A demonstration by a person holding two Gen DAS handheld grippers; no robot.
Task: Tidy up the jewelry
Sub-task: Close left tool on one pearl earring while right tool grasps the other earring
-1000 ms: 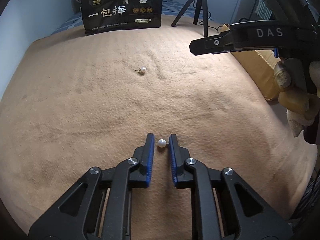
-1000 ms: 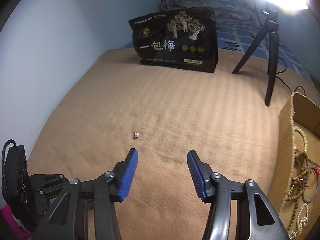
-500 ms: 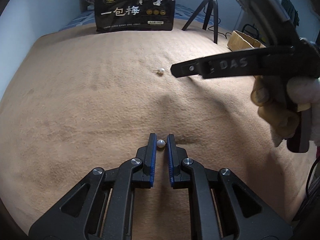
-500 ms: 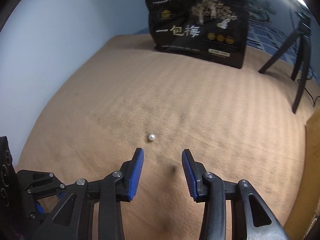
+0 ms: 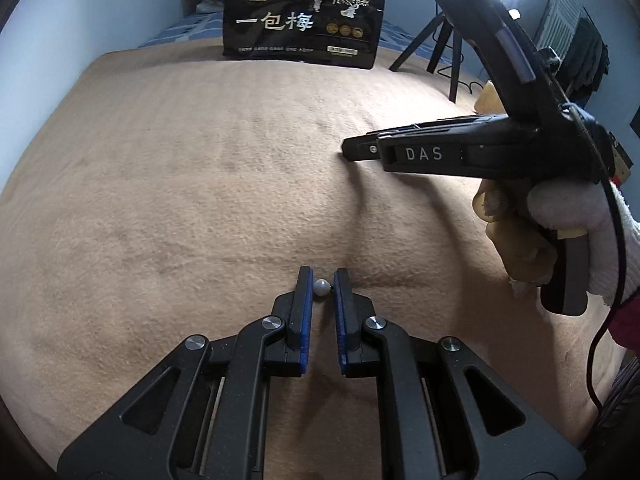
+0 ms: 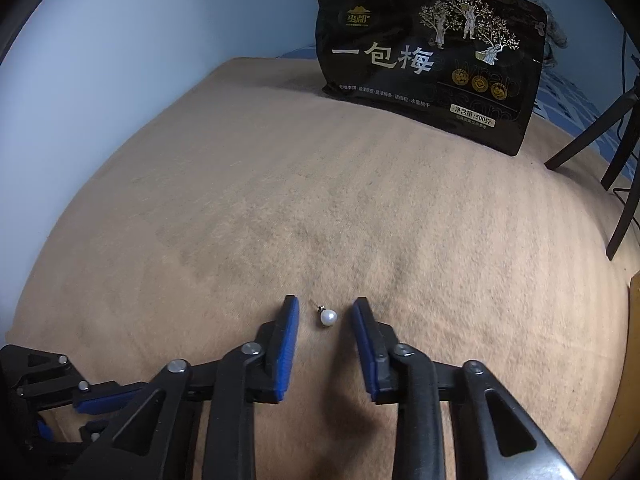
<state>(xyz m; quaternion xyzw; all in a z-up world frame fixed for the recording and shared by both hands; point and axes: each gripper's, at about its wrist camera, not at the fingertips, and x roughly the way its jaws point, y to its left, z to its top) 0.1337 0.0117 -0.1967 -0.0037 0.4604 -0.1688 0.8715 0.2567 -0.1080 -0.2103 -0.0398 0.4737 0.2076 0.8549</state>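
A white pearl earring (image 5: 322,287) sits pinched between the blue pads of my left gripper (image 5: 322,280), just above the tan blanket (image 5: 200,200). A second pearl earring (image 6: 328,316) with a thin post lies on the blanket (image 6: 360,220) between the open fingers of my right gripper (image 6: 325,312), touched by neither pad. From the left wrist view the right gripper (image 5: 360,150) comes in from the right, low over the blanket, held by a gloved hand (image 5: 560,216); it hides the second earring there.
A black snack bag (image 6: 432,64) stands at the far edge of the blanket, also in the left wrist view (image 5: 304,20). A black tripod (image 6: 616,168) stands at the right. A cardboard box edge (image 6: 636,312) shows at far right. The left gripper's body (image 6: 60,392) is at lower left.
My right gripper moved forward and down until the loose pearl earring lay between its open fingers. My left gripper closed tighter on its pearl and kept it.
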